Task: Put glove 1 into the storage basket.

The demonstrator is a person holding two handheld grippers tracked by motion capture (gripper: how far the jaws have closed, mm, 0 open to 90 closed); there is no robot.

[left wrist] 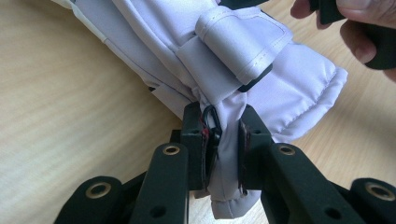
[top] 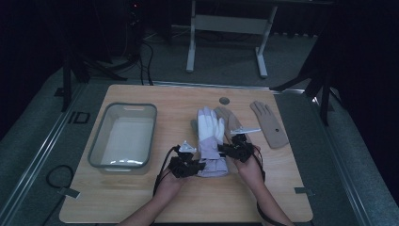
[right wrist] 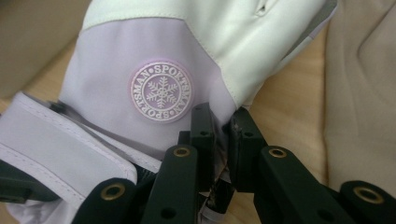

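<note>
A white and lilac ski glove lies in the middle of the wooden table, fingers pointing away from me. My left gripper is at the cuff's left side. In the left gripper view this gripper is shut on a fold of the glove beside its wrist strap. My right gripper is at the glove's right edge. In the right gripper view it pinches the edge of the glove just below a round snowflake badge.
A grey empty bin stands at the left of the table. One tan glove lies flat at the right, and another tan glove lies partly under the ski glove. A round hole sits near the far edge.
</note>
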